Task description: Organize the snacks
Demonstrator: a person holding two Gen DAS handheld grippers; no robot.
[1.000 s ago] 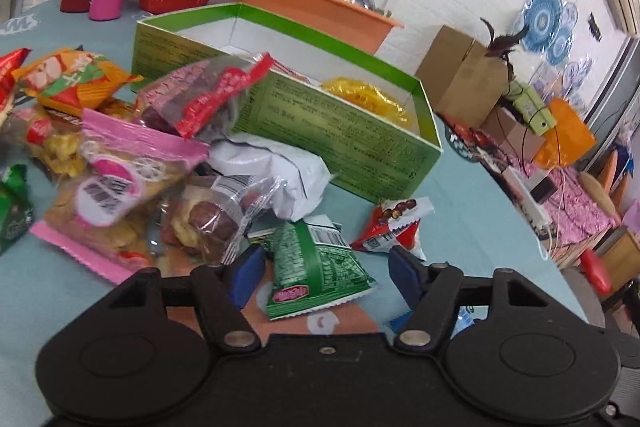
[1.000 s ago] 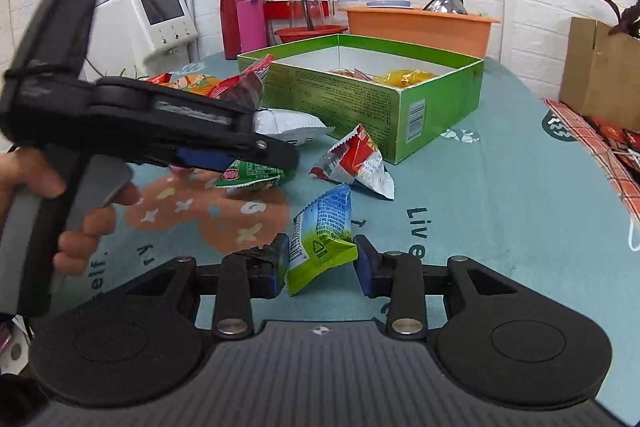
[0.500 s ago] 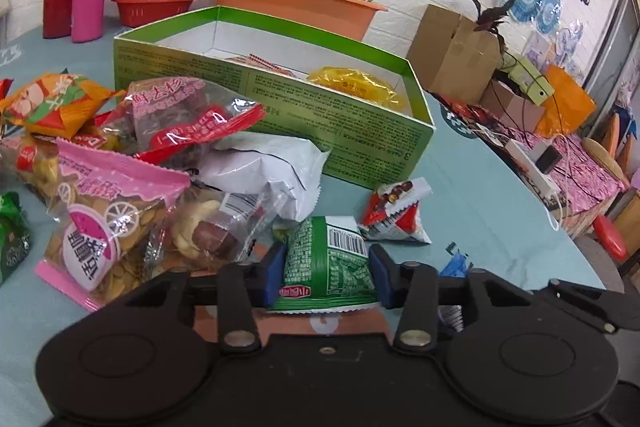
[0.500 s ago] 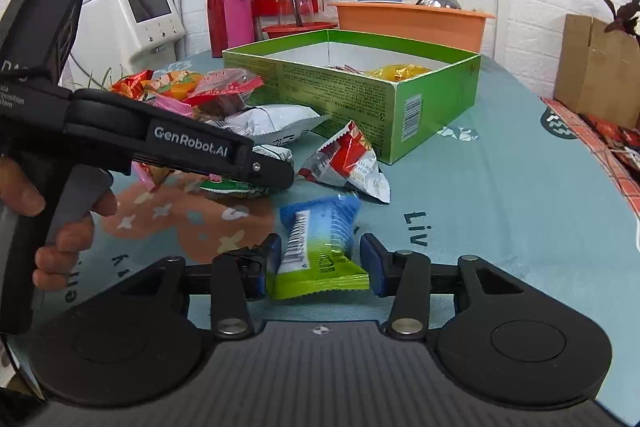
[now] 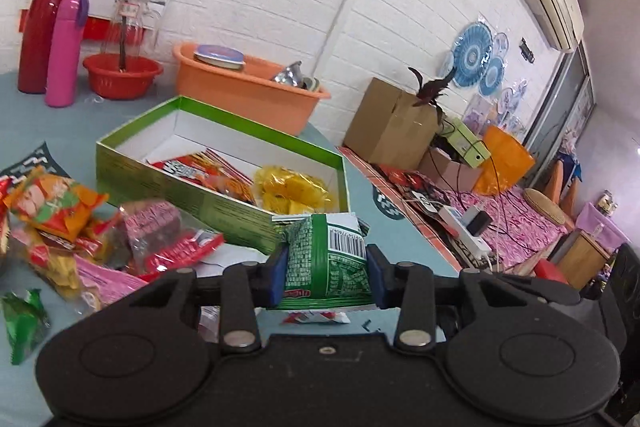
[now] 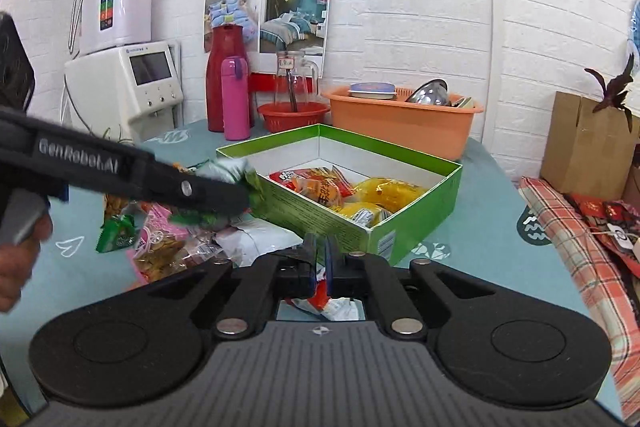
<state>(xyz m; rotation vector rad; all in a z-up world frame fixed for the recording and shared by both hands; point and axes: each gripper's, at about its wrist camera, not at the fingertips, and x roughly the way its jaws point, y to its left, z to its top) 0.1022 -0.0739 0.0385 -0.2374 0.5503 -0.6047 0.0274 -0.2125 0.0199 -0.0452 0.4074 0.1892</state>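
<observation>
My left gripper (image 5: 326, 267) is shut on a green snack packet (image 5: 328, 247) and holds it clear of the table, just in front of the open green box (image 5: 224, 207). The right wrist view shows the same gripper (image 6: 244, 191) and packet (image 6: 230, 169) at the box's near left corner (image 6: 320, 219). Red and yellow snacks lie inside the box. My right gripper (image 6: 319, 263) is shut, and I see nothing between its pads. A red and white packet (image 6: 320, 293) lies on the table below it.
A heap of loose snack packets (image 5: 80, 227) covers the table left of the box, with a small green packet (image 5: 22, 323) apart from it. Behind the box stand an orange basin (image 5: 248, 95), a red bowl (image 5: 122, 77) and two flasks (image 5: 64, 51). A hand (image 6: 16, 267) grips the left tool.
Both grippers rose. The left closed on the green packet and lifted it toward the box. The right had a blue-green packet between its jaws; now they are shut and that packet is out of view.
</observation>
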